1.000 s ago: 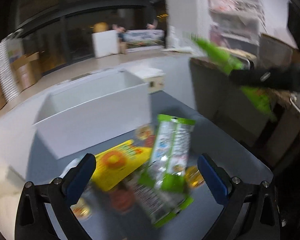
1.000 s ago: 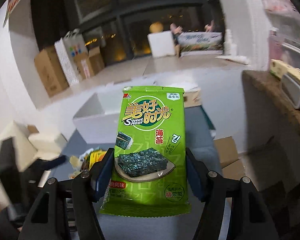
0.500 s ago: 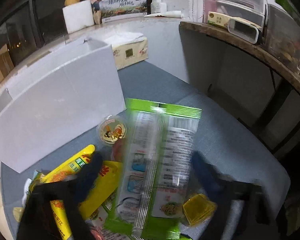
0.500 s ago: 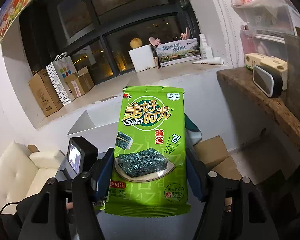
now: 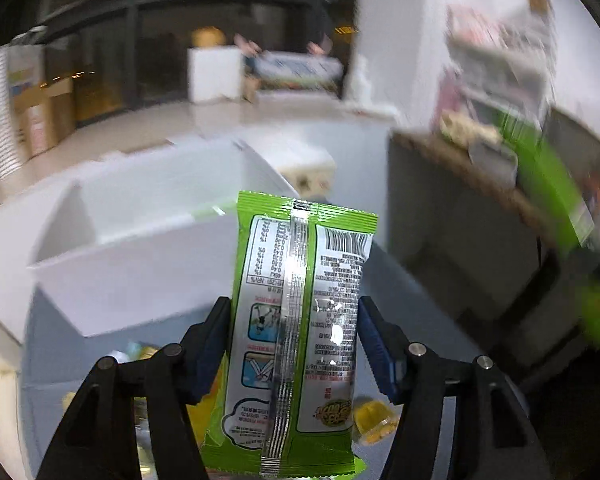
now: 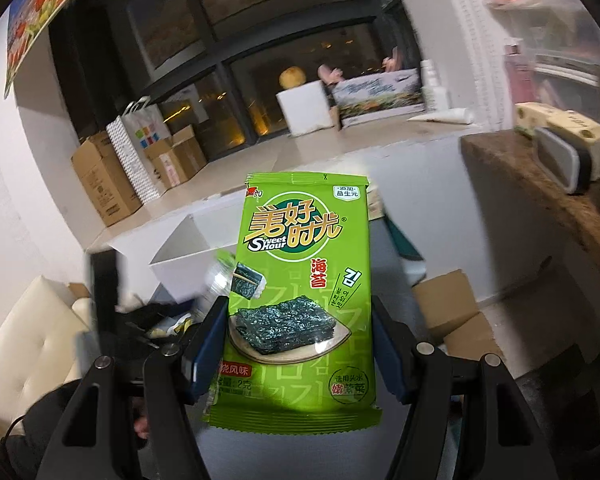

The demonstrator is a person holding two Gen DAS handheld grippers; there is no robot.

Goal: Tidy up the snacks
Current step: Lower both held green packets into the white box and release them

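Note:
A green seaweed packet (image 5: 300, 264), its silver printed back facing me, stands upright between the blue pads of my left gripper (image 5: 292, 308). The jaws are closing and press on its sides, and it hangs above the grey table (image 5: 412, 312). Behind it is an open white box (image 5: 132, 272). Below lie loose snacks, among them a yellow jelly cup (image 5: 374, 420). My right gripper (image 6: 298, 304) is shut on a second green seaweed packet (image 6: 304, 248), front side showing, held high in front of the white box (image 6: 180, 256).
A tissue box (image 5: 308, 176) sits behind the white box. A brown wooden shelf (image 5: 480, 184) runs along the right. Cardboard boxes (image 6: 452, 304) stand on the floor under it. A cream sofa (image 6: 32, 340) is at the left.
My left gripper went from wide open over the snack pile to closed on the back-facing green packet and lifted it. The right gripper still holds its packet, hardly moved.

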